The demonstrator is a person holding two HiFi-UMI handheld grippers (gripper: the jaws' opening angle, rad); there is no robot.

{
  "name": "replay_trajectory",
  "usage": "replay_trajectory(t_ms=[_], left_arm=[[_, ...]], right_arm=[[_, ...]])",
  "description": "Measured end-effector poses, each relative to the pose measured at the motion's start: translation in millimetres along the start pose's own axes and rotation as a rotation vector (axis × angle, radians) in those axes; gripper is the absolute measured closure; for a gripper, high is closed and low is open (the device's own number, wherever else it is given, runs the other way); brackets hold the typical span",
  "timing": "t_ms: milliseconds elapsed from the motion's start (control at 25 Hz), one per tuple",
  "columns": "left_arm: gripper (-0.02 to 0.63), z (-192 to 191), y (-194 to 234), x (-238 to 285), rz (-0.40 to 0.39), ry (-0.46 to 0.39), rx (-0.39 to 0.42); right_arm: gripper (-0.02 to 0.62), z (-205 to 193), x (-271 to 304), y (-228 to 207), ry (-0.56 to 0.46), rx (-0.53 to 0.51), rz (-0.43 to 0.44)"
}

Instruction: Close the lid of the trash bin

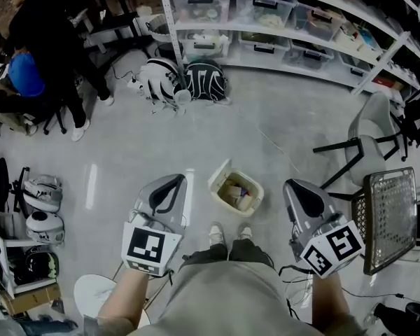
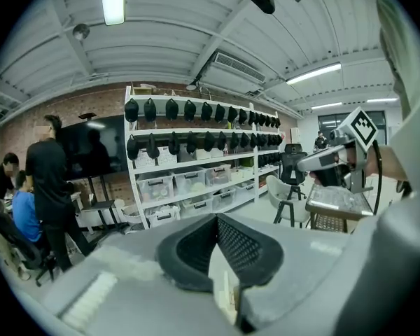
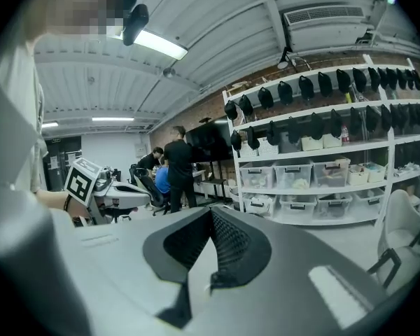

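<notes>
The small cream trash bin (image 1: 236, 189) stands on the grey floor just ahead of my shoes, with rubbish showing inside. Its lid (image 1: 219, 171) is swung up at the bin's far left edge. My left gripper (image 1: 169, 185) is held up to the left of the bin and my right gripper (image 1: 299, 190) to its right, both well above the floor. Both are shut and hold nothing. The left gripper view shows its jaws (image 2: 215, 220) meeting, aimed level at the shelves. In the right gripper view the jaws (image 3: 210, 213) also meet. Neither gripper view shows the bin.
White shelving (image 1: 280, 19) with plastic boxes runs along the back. Striped bags (image 1: 185, 81) lie on the floor beyond the bin. A grey chair (image 1: 367, 135) and a mesh-topped stand (image 1: 390, 215) are at the right. Seated and standing people (image 1: 35, 54) are at the far left.
</notes>
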State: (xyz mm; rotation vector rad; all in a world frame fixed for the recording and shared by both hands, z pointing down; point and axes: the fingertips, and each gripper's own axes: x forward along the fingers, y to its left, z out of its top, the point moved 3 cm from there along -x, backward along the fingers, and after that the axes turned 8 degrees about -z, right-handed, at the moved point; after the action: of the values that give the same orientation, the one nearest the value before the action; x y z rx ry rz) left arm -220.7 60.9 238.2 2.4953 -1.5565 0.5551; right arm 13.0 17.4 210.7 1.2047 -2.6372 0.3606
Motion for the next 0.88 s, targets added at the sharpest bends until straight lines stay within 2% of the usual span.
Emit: replay_trajectory(t_ms=[240,400,480,640,880], left_arm=[[0.604,-15,17,32,0.001,0.064,-0.022],[0.603,-30,18,65,-0.035,0.110,-0.111],[0.604,-42,21,84,-0.044,0.136,-0.113],[0.604,-79,27,129,-0.069,0.218,-0.093],[0.603,-151,38,194,-0.100,0.326,-0.133]], right_arm=[[0.592,-15,30,-24,0.051,0.030,0.003],[0.592,-32,51,-49,0.081,0.079,-0.002],[0.592,-45,65,-62,0.094,0.115,-0.014],[0.592,-72,91,-83,0.126,0.156,-0.028],[0.592,-130,124,-98,0.215,0.184,-0.036]])
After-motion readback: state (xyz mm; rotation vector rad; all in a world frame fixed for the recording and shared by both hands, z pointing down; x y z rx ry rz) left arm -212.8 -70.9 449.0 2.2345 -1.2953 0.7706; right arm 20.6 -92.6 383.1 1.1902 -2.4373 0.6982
